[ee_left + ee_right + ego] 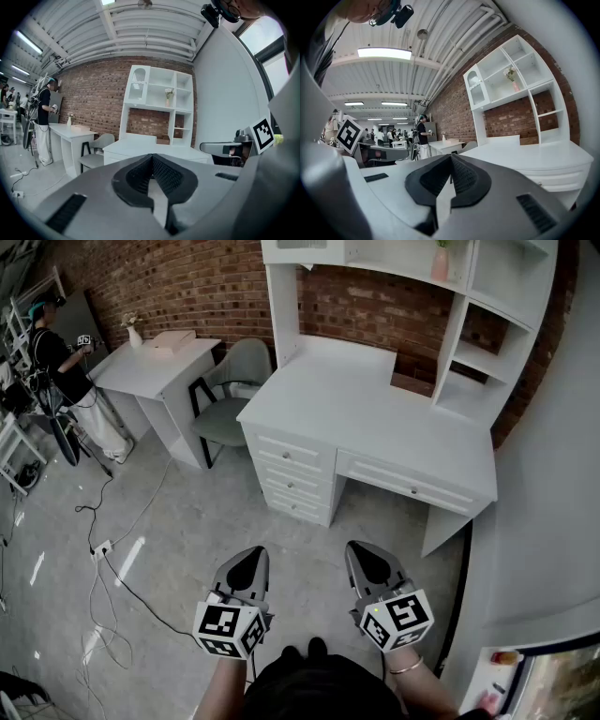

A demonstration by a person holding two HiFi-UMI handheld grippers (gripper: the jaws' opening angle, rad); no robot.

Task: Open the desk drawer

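Note:
A white desk (pixel 375 409) with a shelf hutch stands against the brick wall, some way ahead of both grippers. A wide drawer (pixel 408 486) with a small knob sits under its top, and a stack of three drawers (pixel 291 474) is at its left; all are closed. My left gripper (pixel 251 557) and right gripper (pixel 366 553) hover side by side over the floor in front of the desk, both shut and empty. In the left gripper view the jaws (pixel 152 158) meet with the desk (pixel 140 146) beyond. The right gripper view shows its jaws (pixel 451 158) together and the desk (pixel 534 161) at the right.
A second white desk (pixel 155 367) and a grey-green chair (pixel 230 399) stand left of the main desk. A person (pixel 52 352) stands at the far left. Cables (pixel 103 554) and a power strip lie on the floor at left. A white wall (pixel 553 521) bounds the right.

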